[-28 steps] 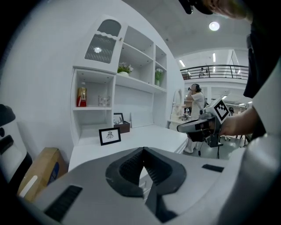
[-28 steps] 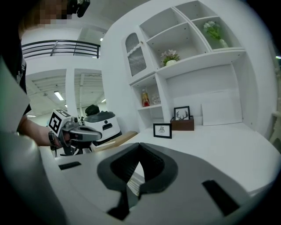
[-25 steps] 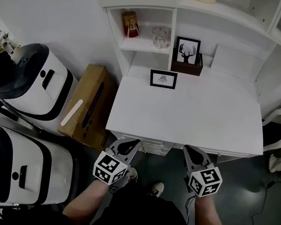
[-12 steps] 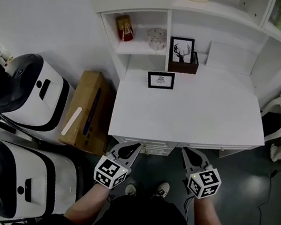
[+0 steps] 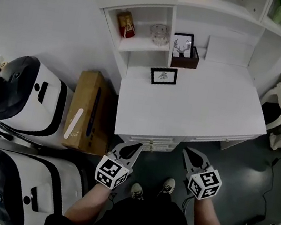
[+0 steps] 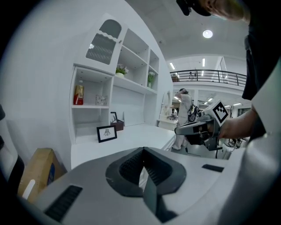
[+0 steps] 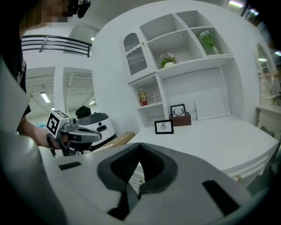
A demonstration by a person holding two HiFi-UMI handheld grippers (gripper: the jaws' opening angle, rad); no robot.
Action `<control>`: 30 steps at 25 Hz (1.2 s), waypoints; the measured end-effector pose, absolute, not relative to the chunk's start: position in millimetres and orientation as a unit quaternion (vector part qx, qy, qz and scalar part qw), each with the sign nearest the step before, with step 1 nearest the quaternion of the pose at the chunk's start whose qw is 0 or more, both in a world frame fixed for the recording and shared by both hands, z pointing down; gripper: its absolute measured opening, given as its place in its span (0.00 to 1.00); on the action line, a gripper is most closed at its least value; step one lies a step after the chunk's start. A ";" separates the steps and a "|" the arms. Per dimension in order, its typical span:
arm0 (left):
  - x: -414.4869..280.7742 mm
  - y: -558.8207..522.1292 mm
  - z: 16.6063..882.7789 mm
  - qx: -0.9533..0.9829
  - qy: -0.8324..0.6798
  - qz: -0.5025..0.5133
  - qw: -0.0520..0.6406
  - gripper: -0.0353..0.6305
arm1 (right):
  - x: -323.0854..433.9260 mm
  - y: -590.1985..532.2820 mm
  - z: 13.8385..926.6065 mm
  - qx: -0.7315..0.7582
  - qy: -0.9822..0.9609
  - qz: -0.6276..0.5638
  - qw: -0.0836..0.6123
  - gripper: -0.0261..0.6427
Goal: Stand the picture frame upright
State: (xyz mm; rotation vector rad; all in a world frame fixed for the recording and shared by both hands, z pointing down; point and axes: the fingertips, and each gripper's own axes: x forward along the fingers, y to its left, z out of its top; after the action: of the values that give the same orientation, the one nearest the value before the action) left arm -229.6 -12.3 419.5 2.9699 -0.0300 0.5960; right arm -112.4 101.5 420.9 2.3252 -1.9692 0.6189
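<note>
White desk [image 5: 194, 113] stretched ahead of me beneath white shelves [image 5: 143, 35]. The picture frame [image 5: 163, 76] stood upright near the desk's back left corner, just before the shelves and well apart from both grippers. I held my left gripper [image 5: 132, 146] and right gripper [image 5: 189, 153] short of the desk's front edge, side by side, each with its jaws pressed together and empty.

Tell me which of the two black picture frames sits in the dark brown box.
The black frame with the deer picture; the other black frame, with a small drawing, stands free on the white desk.
</note>
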 end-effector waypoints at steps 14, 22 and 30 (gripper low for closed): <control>-277.2 -29.6 428.8 0.979 0.018 0.191 0.066 0.06 | -166.6 85.7 421.9 0.765 -0.612 0.202 0.021 0.04; -292.0 -26.9 430.4 0.979 0.031 0.189 0.069 0.06 | -184.3 91.9 422.8 0.773 -0.601 0.202 0.022 0.04; -299.1 -21.2 425.7 0.980 0.041 0.187 0.059 0.06 | -194.8 100.2 419.7 0.780 -0.594 0.197 0.018 0.04</control>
State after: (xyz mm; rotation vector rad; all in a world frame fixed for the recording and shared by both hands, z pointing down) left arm -299.1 -21.2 425.7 2.9671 0.1254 0.5652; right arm -194.8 100.2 419.7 2.4208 -1.8447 0.6130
